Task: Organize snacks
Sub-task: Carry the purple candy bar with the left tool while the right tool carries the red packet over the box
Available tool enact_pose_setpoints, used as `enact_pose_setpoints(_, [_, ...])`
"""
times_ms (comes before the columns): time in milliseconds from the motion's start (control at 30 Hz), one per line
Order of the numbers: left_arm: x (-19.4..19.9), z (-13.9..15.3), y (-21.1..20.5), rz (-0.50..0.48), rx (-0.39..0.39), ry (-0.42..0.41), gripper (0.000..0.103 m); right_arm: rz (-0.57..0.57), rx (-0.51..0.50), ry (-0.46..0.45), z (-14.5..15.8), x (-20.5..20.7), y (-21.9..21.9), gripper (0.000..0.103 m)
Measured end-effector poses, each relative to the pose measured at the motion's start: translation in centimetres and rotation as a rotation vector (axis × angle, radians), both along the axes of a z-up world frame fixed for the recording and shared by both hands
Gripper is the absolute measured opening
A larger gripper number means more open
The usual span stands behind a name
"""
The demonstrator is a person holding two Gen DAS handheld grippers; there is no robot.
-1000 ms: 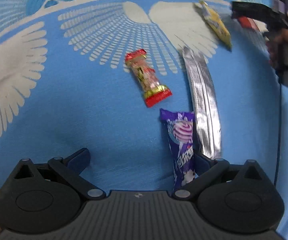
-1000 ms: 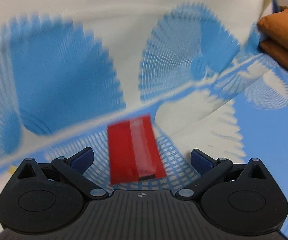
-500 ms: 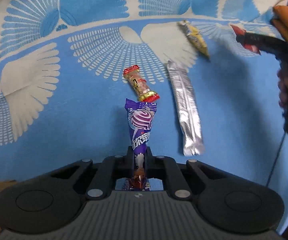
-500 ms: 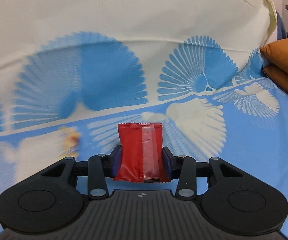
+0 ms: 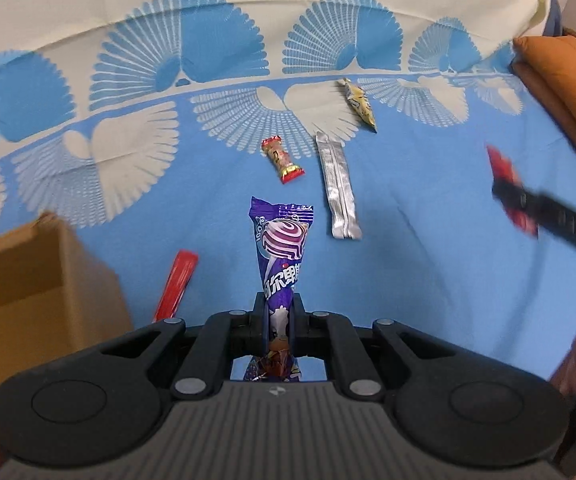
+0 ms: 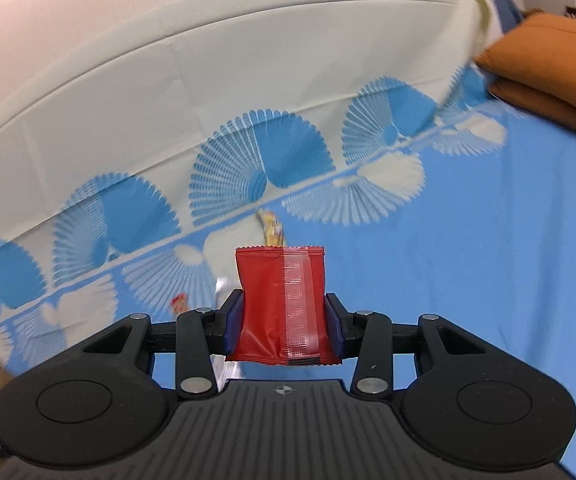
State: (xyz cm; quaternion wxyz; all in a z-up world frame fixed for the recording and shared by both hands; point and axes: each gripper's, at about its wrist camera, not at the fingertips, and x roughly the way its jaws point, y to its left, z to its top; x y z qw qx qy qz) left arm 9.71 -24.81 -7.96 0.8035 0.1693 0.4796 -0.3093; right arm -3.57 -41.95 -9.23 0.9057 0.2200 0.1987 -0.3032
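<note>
The left tongs (image 5: 279,322) are clamped on the lower end of a purple foil lollipop wrapper with a swirl printed on it (image 5: 282,256), which stands up clear of the blue-and-cream fan-patterned bedsheet (image 5: 427,264). The right tongs (image 6: 284,326) are clamped across a flat red plastic snack packet with a clear strip (image 6: 282,306), also held off the sheet; their jaws have just been closing onto it.

On the sheet beyond lie a small red-and-gold wrapped candy (image 5: 282,159), a long silver foil sachet (image 5: 339,192), a yellow printed snack pouch (image 5: 359,105) and a thin red stick packet (image 5: 176,286). A brown cardboard box (image 5: 40,292) sits at the left edge of the left wrist view, just beside the red stick.

The step in hand looks like carrying two picked snacks away. The box is the likely destination, so the next move calls for bringing each pair of tongs over its opening before letting go, one after the other to avoid a clash.
</note>
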Motion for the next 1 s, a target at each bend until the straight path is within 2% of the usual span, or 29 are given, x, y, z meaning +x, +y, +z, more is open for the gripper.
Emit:
enact_pose_setpoints(200, [-4.5,4.1,4.7,-0.002,-0.04,-0.035,0.009,0.059,0.055,0.043,1.2,-5.6,7.1,0.045])
enact_pose_setpoints(500, [-9.9,8.7,15.0,0.084,-0.063,-0.074,0.009,0.282,0.043,0.038,4.8,-8.7,19.2,0.045])
enact_pose_setpoints(800, [-13.0,9.1,27.7,0.264,-0.047,-0.084,0.009,0.525,0.005,0.088,5.9,-8.9,30.5,0.045])
enact_pose_setpoints(1000, [-13.7,9.4,32.9,0.36,-0.076,-0.092,0.009,0.651,-0.067,0.139,6.3,-9.1,35.9,0.045])
